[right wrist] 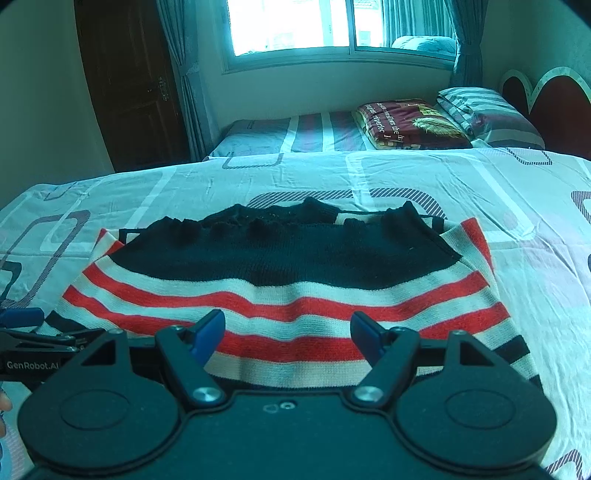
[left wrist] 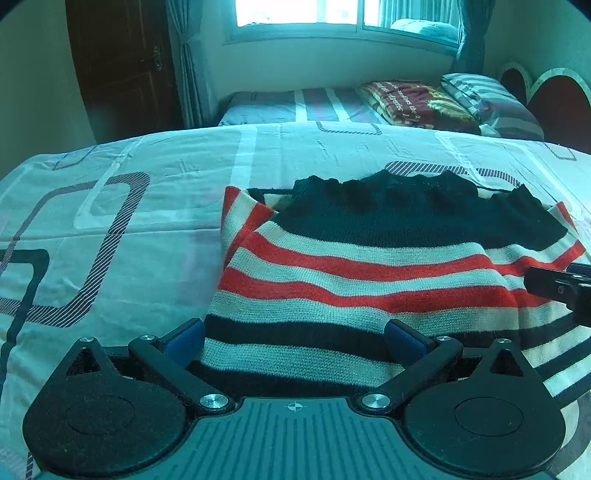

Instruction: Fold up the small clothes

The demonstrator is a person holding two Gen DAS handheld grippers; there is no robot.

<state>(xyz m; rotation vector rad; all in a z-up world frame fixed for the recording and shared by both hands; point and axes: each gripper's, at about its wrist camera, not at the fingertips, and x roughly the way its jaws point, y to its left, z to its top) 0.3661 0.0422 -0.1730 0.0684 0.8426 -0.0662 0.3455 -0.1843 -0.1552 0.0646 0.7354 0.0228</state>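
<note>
Left gripper (left wrist: 293, 338) and right gripper (right wrist: 287, 334) hovered side by side, fingers spread wide, gripping nothing, over the near hem of the striped sweater (right wrist: 288, 291), which lay flat on the patterned bedsheet (left wrist: 122, 236). Folded blanket (right wrist: 410, 123) and window (right wrist: 291, 26) beyond.

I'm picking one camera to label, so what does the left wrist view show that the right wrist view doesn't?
Only the left wrist view shows the bedsheet spreading left of the striped sweater. Only the right wrist view shows sheet to its right, plus the left gripper's printed side. Both share the sweater, open jaws, window, folded blanket and pillow.
</note>
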